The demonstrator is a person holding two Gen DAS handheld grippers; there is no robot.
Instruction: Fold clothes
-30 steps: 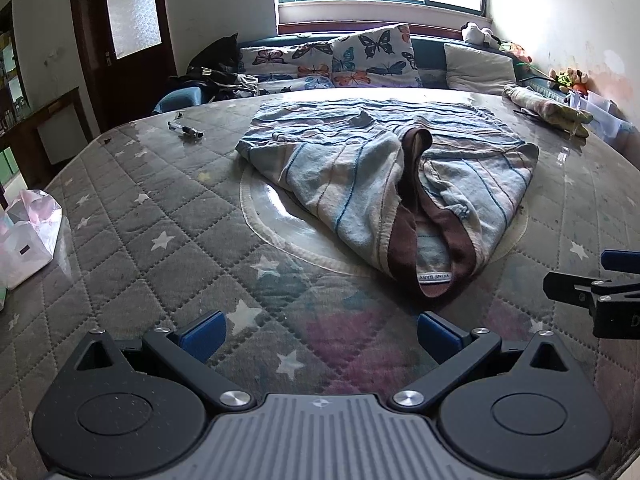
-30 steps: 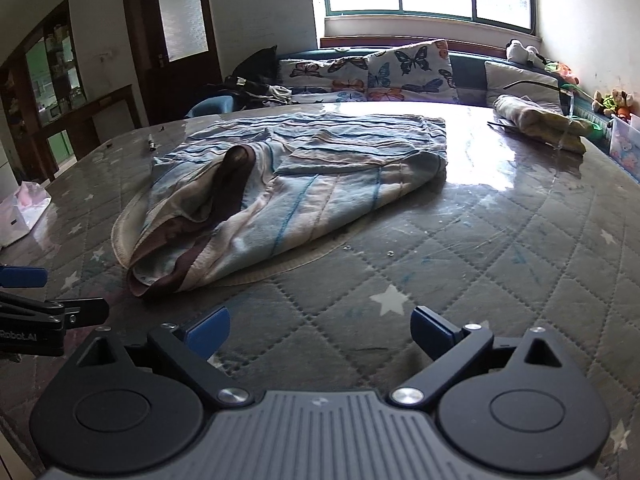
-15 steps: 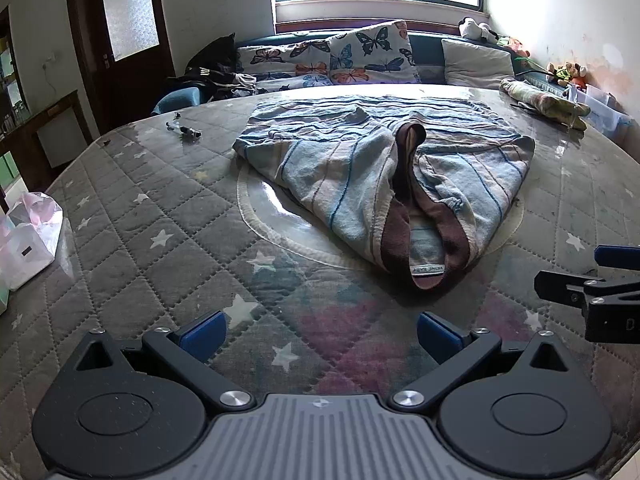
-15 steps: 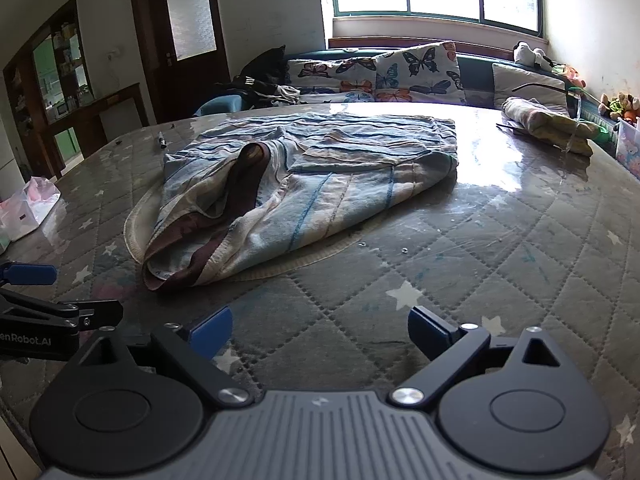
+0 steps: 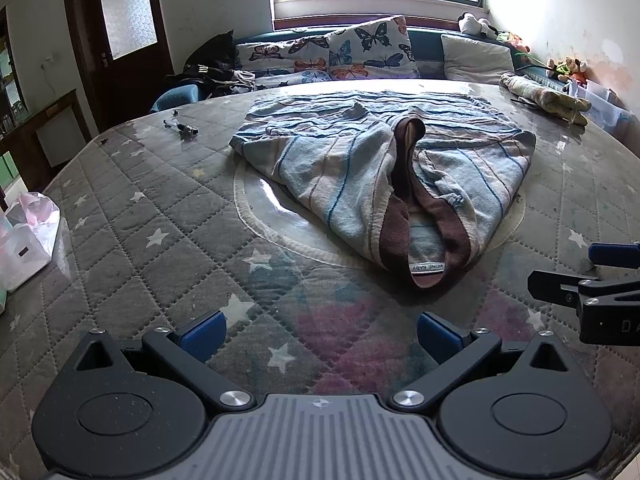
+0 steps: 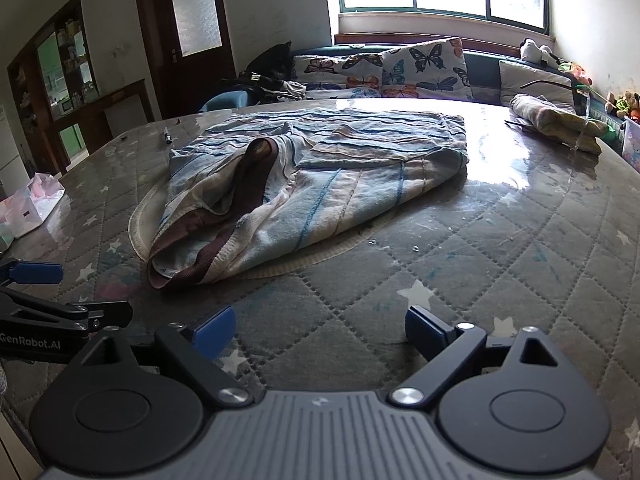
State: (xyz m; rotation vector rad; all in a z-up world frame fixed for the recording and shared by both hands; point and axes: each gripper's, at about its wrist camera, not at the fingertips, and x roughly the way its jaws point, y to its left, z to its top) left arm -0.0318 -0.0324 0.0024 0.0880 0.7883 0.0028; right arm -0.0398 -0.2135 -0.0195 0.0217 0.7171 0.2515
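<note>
A light-blue striped garment with a brown collar band (image 5: 384,168) lies crumpled in the middle of the quilted table, collar end toward me; it also shows in the right wrist view (image 6: 304,188). My left gripper (image 5: 320,330) is open and empty, low over the table short of the collar. My right gripper (image 6: 318,330) is open and empty, short of the garment's near right edge. The right gripper's fingers (image 5: 576,284) show at the right edge of the left wrist view; the left gripper's fingers (image 6: 68,312) show at the left edge of the right wrist view.
A folded cloth (image 5: 544,98) lies at the table's far right, also seen in the right wrist view (image 6: 556,122). A pen (image 5: 180,126) lies far left. A pink-white bag (image 5: 28,236) sits at the left edge. A sofa with butterfly cushions (image 5: 360,56) stands behind.
Both grippers have drawn back a little and risen slightly from the garment; the garment has not moved. Both stay open.
</note>
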